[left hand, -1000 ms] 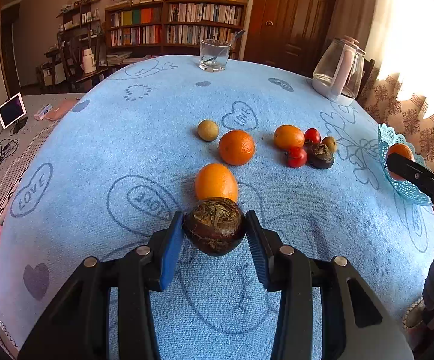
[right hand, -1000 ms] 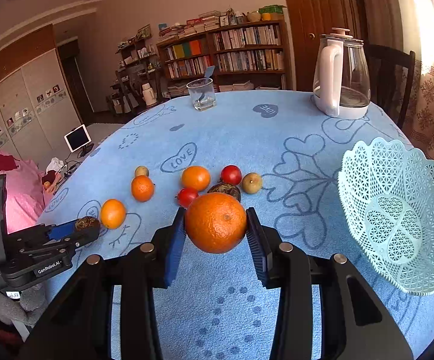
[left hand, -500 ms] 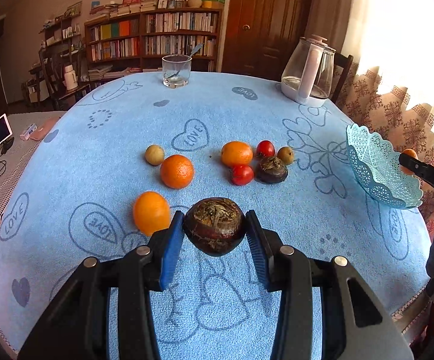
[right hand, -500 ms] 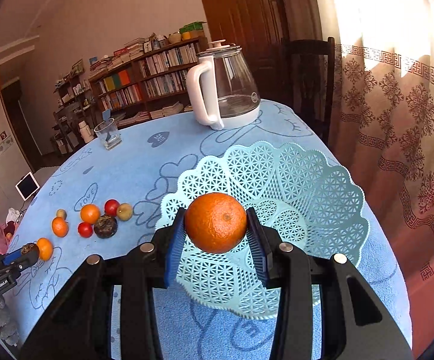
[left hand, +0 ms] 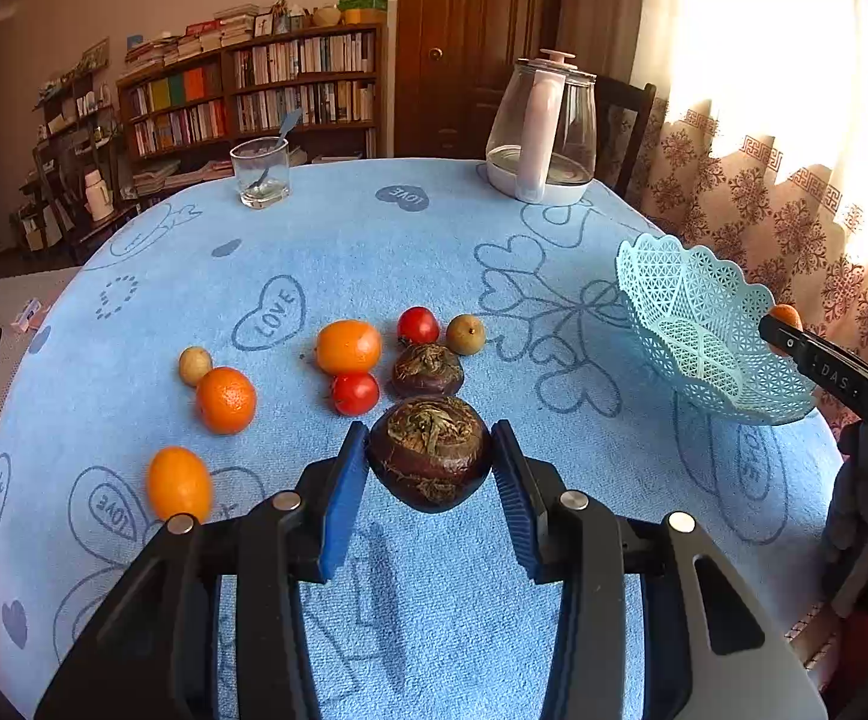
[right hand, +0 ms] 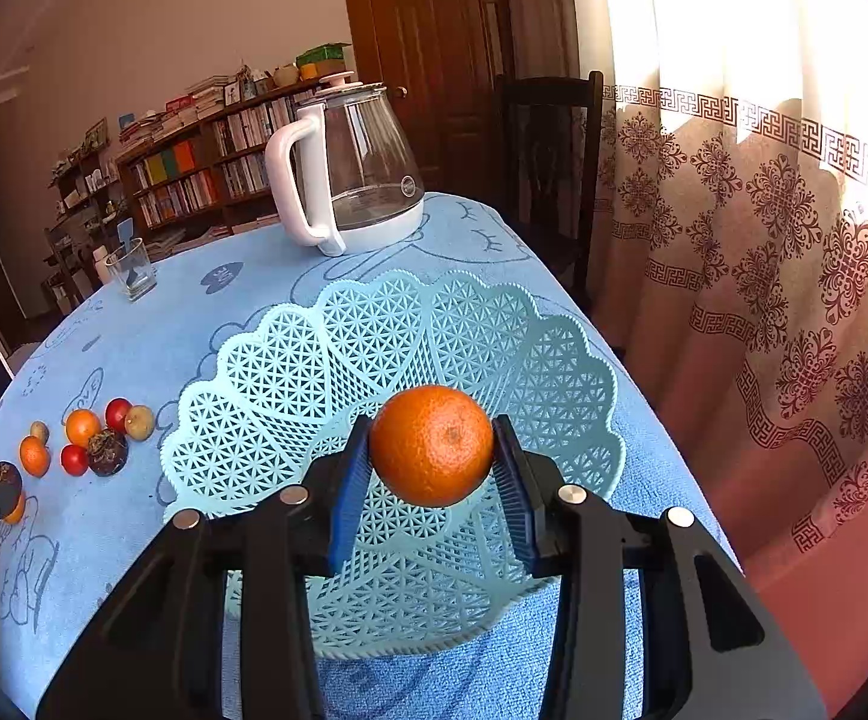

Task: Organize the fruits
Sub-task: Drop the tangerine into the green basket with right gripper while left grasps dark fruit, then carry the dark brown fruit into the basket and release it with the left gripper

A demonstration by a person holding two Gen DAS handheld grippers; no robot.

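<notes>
Right wrist view is showing the right gripper (right hand: 432, 468) clenching an orange (right hand: 432, 445) above the lattice basket (right hand: 266, 372), so the placing step is in hand; next it probably needs lowering, then letting go. Meanwhile the left gripper (left hand: 429, 480) is grasping a dark brown fruit (left hand: 429, 452) over the blue tablecloth (left hand: 374, 240) (loose fruits (left hand: 347, 346) are waiting beyond). A kettle (left hand: 544, 129), glass (left hand: 261, 171) and bookshelf (left hand: 254, 90) are standing behind.

Your left gripper (left hand: 431, 468) is level and pointed forward, its blue pads (left hand: 344, 495) pressed against both sides of a dark round fruit (left hand: 429, 451). Your right gripper (right hand: 432, 463) tilts slightly downward, pads (right hand: 350, 489) clamped on an orange (right hand: 432, 445) centered between them.
</notes>
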